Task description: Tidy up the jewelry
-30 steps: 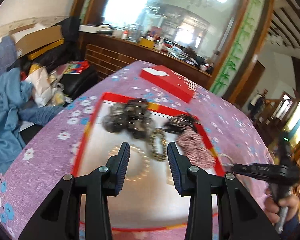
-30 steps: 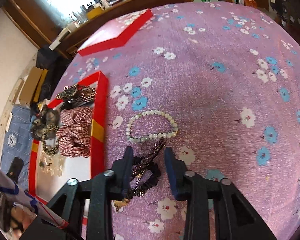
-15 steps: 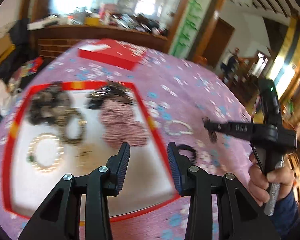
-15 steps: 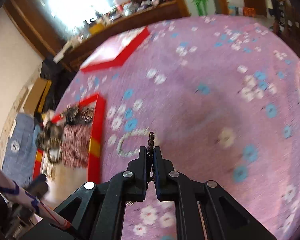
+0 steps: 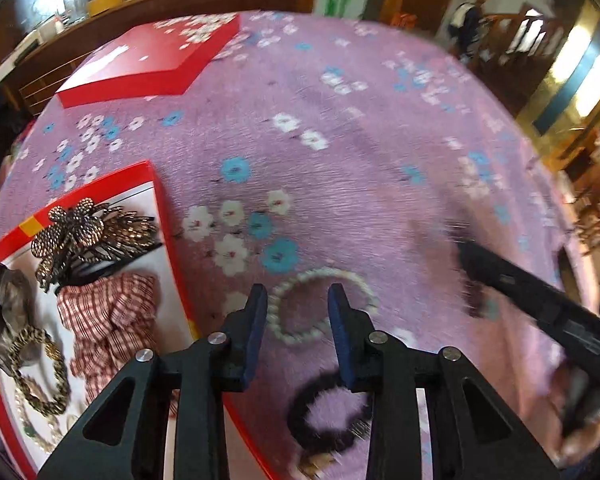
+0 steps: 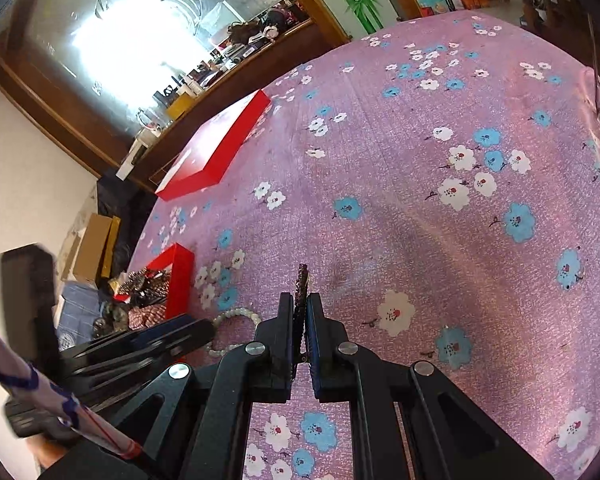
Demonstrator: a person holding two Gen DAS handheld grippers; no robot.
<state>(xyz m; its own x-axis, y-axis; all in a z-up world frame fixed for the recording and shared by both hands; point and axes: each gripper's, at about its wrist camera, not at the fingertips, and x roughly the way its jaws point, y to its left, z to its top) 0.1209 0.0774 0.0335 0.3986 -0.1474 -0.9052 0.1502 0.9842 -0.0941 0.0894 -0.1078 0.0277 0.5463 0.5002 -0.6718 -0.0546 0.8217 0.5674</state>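
Jewelry tray: red-rimmed tray (image 5: 156, 184) at 9 o'clock in the left wrist view, already holding a beaded hair comb (image 5: 84, 236), a checked scrunchie (image 5: 108, 320), a grey scrunchie (image 5: 4, 312) and a gold-brown bracelet (image 5: 44, 376).
Change, right tool: right tool (image 6: 300, 312) was spread over a dark beaded piece on the cloth a second ago; now it is clenched on that dark beaded piece (image 6: 301, 280), which stands up between the pads, lifted clear of the bench (image 6: 460, 200).
Change, left tool: left tool (image 5: 298, 308) has swung from above the tray to the cloth at the tray's 3 o'clock side; its jaws stand apart and hold nothing.
Pearl bracelet: pearl bracelet (image 5: 320, 304) lies flat on the bench, framed between the left tool's fingers, just outside the tray rim.
Black hair tie: black hair tie (image 5: 324, 416) lies on the bench at 6 o'clock of the pearl bracelet, partly hidden behind the left tool.
Red lid: red lid (image 5: 152, 60) rests at 11 o'clock, well apart from the tray.
Meaning for the task: one loose piece is in hand and likely bound for the tray; judged from the layout, two pieces remain on the cloth, and the left tool seems lined up for the pearl bracelet.
Risk: the dark piece is pinched by a thin edge and may slip or swing.
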